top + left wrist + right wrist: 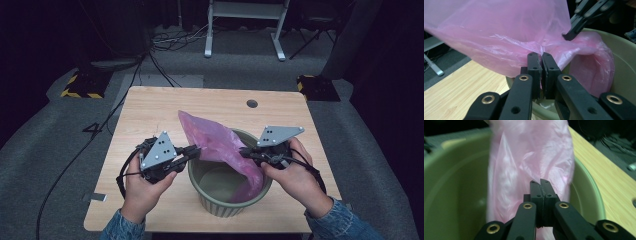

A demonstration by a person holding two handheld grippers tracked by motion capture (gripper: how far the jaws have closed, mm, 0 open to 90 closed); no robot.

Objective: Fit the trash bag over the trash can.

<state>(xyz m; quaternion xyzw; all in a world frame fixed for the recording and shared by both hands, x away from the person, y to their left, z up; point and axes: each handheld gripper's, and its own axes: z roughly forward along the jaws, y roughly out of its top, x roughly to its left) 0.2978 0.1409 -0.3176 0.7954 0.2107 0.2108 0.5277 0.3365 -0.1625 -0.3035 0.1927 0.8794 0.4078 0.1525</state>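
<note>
both hand-held grippers, left hand-held gripper (192, 150) and right hand-held gripper (243, 151), pinch the pink bag (215, 142) over the bin's rim (216, 207).

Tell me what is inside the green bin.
Part of the pink bag hangs into the green bin; its bare floor shows beside it. Whatever lies under the bag is covered.

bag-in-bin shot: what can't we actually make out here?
- Bin floor: high view, partly covered by the pink bag; right claw view, blurred.
- Bag's mouth: folds hide whether it is open, all views.
- Film pinched by the left claw and right claw: pads hide how much.
- Bin's base: left claw view, cut off by the bottom edge.
</note>
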